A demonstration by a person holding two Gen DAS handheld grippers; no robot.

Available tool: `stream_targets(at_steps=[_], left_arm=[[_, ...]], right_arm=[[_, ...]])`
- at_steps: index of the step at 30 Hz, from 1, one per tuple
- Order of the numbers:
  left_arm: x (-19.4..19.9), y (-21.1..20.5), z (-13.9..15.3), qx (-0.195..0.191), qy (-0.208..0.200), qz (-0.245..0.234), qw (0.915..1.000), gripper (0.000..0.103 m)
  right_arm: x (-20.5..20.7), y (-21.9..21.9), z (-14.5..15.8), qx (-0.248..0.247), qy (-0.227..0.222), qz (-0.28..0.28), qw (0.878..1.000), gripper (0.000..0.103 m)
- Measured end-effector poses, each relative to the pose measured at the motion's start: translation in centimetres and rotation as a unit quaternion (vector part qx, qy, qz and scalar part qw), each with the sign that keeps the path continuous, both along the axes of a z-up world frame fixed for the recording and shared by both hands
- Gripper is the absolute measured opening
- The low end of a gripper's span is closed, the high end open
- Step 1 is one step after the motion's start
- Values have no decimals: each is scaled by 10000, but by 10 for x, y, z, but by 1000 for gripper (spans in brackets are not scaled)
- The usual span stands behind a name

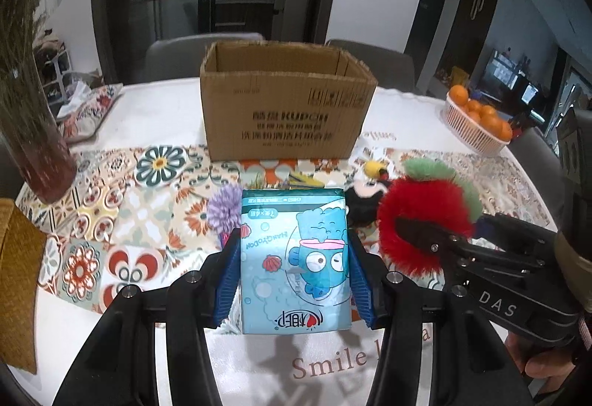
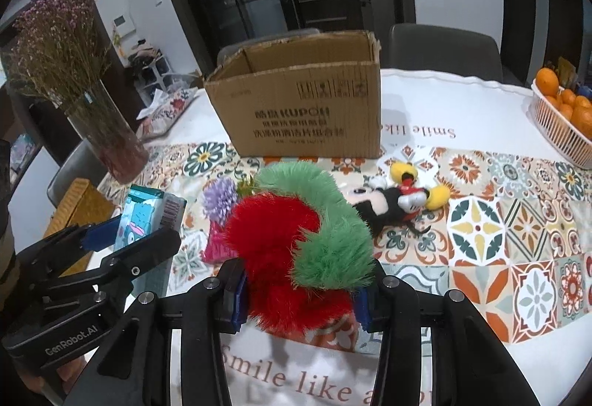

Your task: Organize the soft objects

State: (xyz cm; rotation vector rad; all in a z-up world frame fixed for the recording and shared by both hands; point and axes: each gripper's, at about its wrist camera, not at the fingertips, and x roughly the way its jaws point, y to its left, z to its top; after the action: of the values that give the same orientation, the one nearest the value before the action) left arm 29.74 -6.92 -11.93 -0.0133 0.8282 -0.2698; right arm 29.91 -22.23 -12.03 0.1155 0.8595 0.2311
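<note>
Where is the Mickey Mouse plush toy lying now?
In the right wrist view the Mickey plush lies on the patterned table runner, right of the furry red-and-green toy and in front of the cardboard box.

Indoor light was even and fairly bright, soft shadows fell on the tablecloth (image 1: 407, 110), fisheye bending darkened the corners, background looked slightly soft.

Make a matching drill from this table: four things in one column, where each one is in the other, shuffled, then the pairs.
1. tissue pack
2. red and green furry toy
3. mouse plush
4. oranges

a. lying on the patterned runner
b. in the white basket
c. clamped in the left gripper
d. clamped in the right gripper

Pairs: 1-c, 2-d, 3-a, 4-b
</note>
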Motion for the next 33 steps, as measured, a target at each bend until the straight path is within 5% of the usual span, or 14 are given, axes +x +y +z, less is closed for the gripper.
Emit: stream_targets(at_steps=[33], left_arm=[[22,7,101,-174,-1379,-123,9902,52]], right_arm=[[5,5,103,144,-1352,-407,9899,45]])
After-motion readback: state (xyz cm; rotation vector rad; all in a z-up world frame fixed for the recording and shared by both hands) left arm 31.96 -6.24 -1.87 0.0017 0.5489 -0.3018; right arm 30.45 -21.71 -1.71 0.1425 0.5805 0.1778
